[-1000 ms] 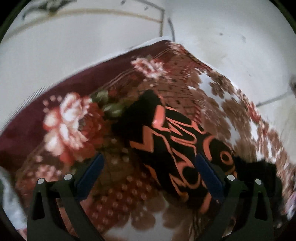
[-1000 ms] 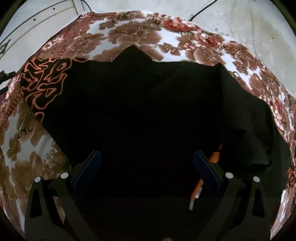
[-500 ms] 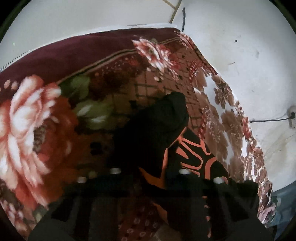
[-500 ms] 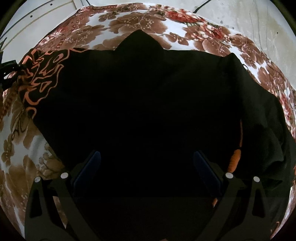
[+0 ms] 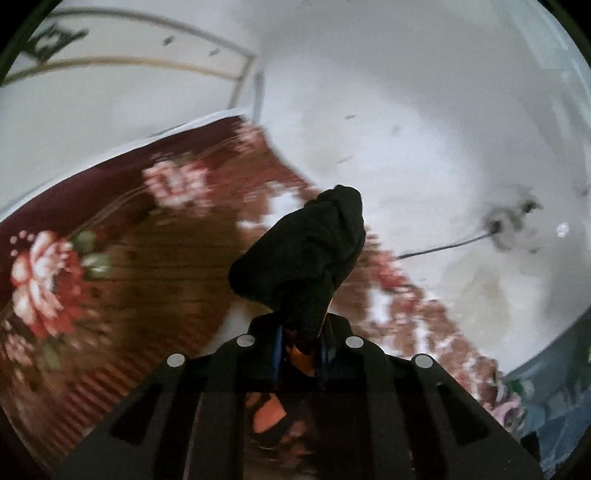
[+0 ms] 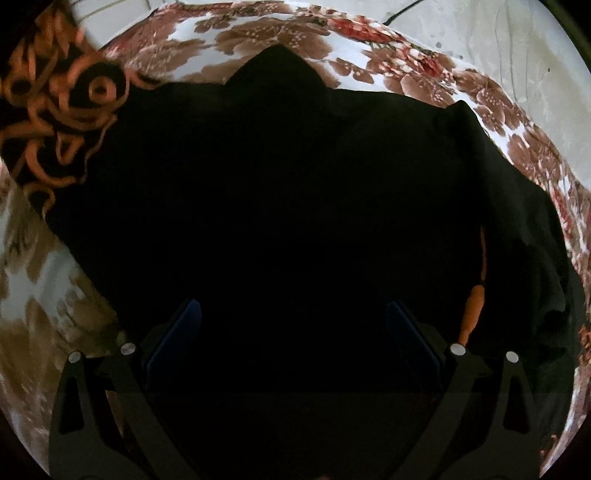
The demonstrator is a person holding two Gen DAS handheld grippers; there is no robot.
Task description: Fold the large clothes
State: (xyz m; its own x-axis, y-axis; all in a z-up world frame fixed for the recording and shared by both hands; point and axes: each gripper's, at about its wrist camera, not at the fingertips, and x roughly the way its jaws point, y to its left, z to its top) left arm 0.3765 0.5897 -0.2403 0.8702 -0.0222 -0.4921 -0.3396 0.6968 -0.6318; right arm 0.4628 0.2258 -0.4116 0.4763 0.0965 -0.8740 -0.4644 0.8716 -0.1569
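A black garment with an orange swirl print lies spread on a floral blanket. My left gripper is shut on a bunched end of the garment, which stands up black above the jaws, lifted off the blanket; orange print shows below the pads. My right gripper hangs open low over the black cloth, with nothing pinched between its blue pads. An orange cord end lies on the garment to its right.
The blanket lies on a pale floor. A dark cable runs across the floor past the blanket's far edge. Bluish cloth sits at the lower right of the left wrist view.
The left gripper went from open over the printed part to shut on it, then rose, lifting the bunched cloth. The printed part has shifted up and left in the right wrist view.
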